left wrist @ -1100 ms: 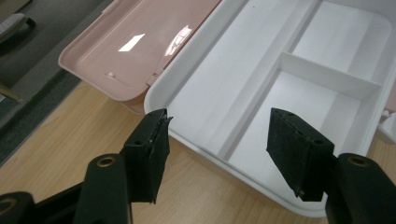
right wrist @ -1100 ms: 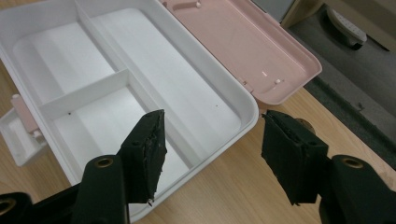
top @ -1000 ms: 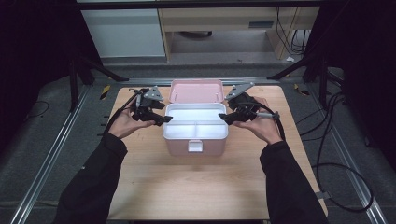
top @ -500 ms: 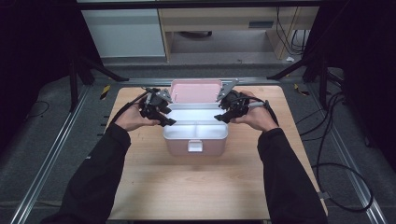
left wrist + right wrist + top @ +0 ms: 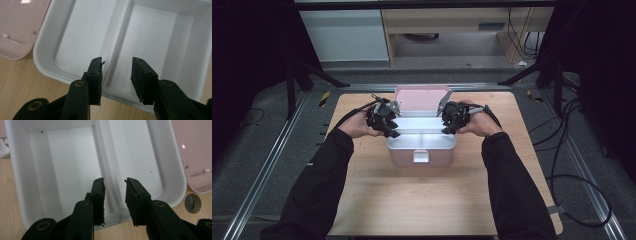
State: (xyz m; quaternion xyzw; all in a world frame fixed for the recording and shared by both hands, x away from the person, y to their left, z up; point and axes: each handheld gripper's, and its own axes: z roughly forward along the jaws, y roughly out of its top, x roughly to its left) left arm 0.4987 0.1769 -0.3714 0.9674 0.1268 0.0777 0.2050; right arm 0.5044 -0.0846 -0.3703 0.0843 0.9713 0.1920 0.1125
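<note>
The left gripper has its two black jaws spread apart with a gap between them, and they have just been closing in. In the left gripper view they hang over the near end of the white plastic inner tray, astride the thin dividing wall that splits the tray into two compartments; the wall's end lies in the gap, but the pads do not press on it. One jaw tip stands over the left compartment, the other over the right one.

The right gripper is set the same way at the opposite end of the tray: jaws parted, just been narrowing, the dividing wall running away between them and not pinched.

The tray sits in the pale pink rectangular plastic box with a white front latch, which stands in the middle of the light wooden tabletop. In the high view the left gripper is at the box's left end and the right gripper at its right end, each held in a hand with a dark sleeve, facing each other across the tray.

The high view shows the pink lid standing open behind the box, and the box's front. The gripper views show instead the tray's bare white floor and the wall between the jaws. The left gripper view takes in a corner of the pink lid; the right gripper view shows it too, along with a small round grey hole in the wood beside the tray.
</note>
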